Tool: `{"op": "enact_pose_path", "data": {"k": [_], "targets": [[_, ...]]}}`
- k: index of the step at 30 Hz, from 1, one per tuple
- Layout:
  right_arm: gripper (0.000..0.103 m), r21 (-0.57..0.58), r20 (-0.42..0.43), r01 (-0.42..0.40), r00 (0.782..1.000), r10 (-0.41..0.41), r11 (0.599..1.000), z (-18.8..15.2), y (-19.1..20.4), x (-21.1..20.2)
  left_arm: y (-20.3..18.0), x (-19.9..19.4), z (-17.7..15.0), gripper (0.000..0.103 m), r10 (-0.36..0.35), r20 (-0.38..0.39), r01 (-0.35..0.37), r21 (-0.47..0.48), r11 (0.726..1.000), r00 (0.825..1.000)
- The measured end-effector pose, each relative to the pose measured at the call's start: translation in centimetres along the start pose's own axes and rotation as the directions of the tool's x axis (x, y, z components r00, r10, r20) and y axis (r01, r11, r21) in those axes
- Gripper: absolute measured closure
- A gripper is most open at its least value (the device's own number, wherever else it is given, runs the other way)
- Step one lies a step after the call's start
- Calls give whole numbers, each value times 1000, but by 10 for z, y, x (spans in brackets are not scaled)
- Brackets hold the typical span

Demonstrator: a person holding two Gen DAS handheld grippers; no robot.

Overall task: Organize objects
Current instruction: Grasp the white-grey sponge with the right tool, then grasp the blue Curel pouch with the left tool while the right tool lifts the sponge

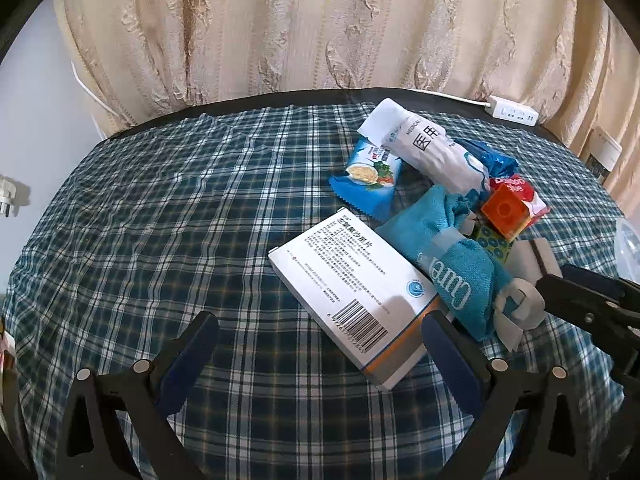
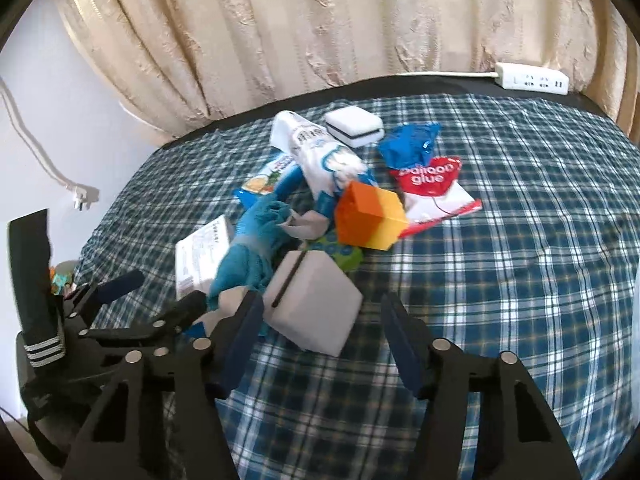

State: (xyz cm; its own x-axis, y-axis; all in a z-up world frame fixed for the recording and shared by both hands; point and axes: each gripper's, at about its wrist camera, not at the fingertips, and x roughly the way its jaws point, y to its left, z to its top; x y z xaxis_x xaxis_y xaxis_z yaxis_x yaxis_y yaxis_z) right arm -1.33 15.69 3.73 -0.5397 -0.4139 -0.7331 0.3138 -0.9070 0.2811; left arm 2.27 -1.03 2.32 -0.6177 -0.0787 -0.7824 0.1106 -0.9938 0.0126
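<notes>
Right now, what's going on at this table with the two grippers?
A person is sorting a pile of small items on a checked tablecloth with two handheld grippers. The right gripper is open around a white foam block; its pads don't clearly press it. The left gripper is open and empty, with a white medicine box lying between its fingers. The rest, a blue towel, orange cube, snack packets and a balloon glue bag, lies unsorted.
</notes>
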Motion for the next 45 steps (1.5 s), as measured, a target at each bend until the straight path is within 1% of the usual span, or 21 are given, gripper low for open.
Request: {"op": "enact_pose_path", "data": {"k": [5, 12, 13, 14, 17, 21, 26, 31, 35, 40, 45], "targets": [[42, 24, -16, -43, 999, 44, 999, 2, 0, 4, 6, 2, 2, 0, 14, -4, -14, -23, 1000, 1000], [42, 50, -46, -23, 999, 25, 999, 1, -3, 23, 9, 0, 3, 0, 11, 1, -11, -34, 999, 1000], [46, 50, -39, -24, 999, 26, 998, 1, -4, 21, 9, 0, 3, 0, 9, 1, -9, -34, 999, 1000], [56, 46, -33, -25, 999, 26, 999, 0, -4, 19, 10, 0, 3, 0, 6, 2, -6, -33, 999, 1000], [64, 45, -15, -18, 1000, 18, 999, 0, -4, 12, 12, 0, 4, 0, 0, 1, 0, -30, 1000, 1000], [65, 78, 7, -19, 1000, 19, 997, -4, -14, 2, 11, 1, 4, 0, -8, 6, 8, -26, 1000, 1000], [65, 107, 36, -24, 999, 20, 994, -13, -26, -13, 6, 7, 5, 0, -45, -5, 44, -12, 999, 999], [65, 112, 68, -26, 997, 18, 993, -17, -37, -32, -8, 3, 9, 0, -41, -9, 42, 29, 999, 999], [65, 125, 97, -40, 995, 28, 991, -19, -46, -44, -19, -2, 15, 0, -71, -34, 72, 47, 996, 997], [65, 133, 128, -51, 991, 34, 990, -22, -55, -56, -42, -2, 24, 0, -85, -55, 90, 81, 993, 995], [65, 144, 152, -50, 988, 28, 988, -29, -71, -69, -55, 7, 32, 0, -124, -93, 129, 50, 990, 988]]}}
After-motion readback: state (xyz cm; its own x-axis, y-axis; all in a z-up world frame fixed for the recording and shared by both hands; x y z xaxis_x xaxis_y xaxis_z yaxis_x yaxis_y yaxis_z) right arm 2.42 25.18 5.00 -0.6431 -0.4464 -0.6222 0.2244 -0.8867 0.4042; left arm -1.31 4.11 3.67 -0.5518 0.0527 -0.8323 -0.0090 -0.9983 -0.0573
